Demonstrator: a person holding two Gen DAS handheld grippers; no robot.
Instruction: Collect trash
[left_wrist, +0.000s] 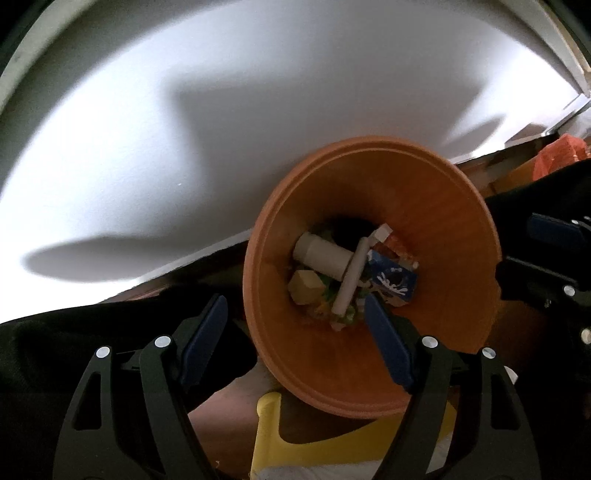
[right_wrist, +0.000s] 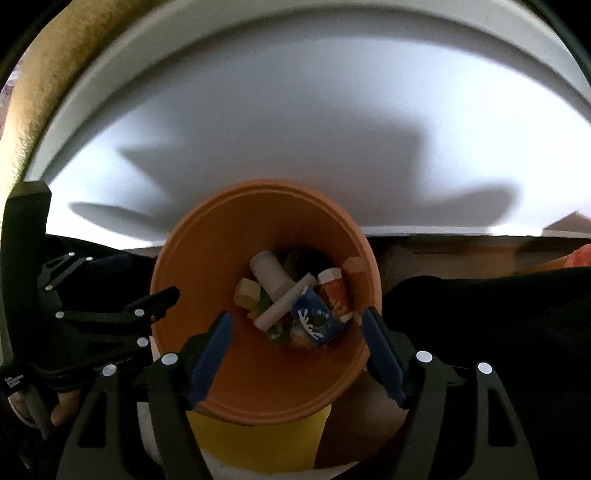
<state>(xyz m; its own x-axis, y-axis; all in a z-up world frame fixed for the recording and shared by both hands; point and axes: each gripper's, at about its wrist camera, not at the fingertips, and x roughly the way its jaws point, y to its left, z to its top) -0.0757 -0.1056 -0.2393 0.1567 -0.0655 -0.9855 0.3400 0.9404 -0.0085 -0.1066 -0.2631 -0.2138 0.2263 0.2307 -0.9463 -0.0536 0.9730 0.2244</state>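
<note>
An orange bin (left_wrist: 443, 221) stands below both grippers, next to a white table's edge. Inside lie a white bottle (left_wrist: 321, 254), a white tube (left_wrist: 351, 280), a blue carton with a white splash (left_wrist: 391, 280), a yellow block (left_wrist: 304, 286) and scraps. The right wrist view shows the same bin (right_wrist: 207, 258) and an orange carton (right_wrist: 334, 291) beside the blue carton (right_wrist: 314, 321). My left gripper (left_wrist: 293, 301) points straight down, open, one finger outside the rim. My right gripper (right_wrist: 297, 314) hangs open over the bin's mouth. Neither holds anything.
A white table (left_wrist: 184, 147) fills the upper half of both views. A yellow object (left_wrist: 269, 435) sits below the bin's near side. Dark fabric lies to either side. A person's hand (right_wrist: 62, 406) holds the left tool. Orange things (left_wrist: 554, 158) lie at far right.
</note>
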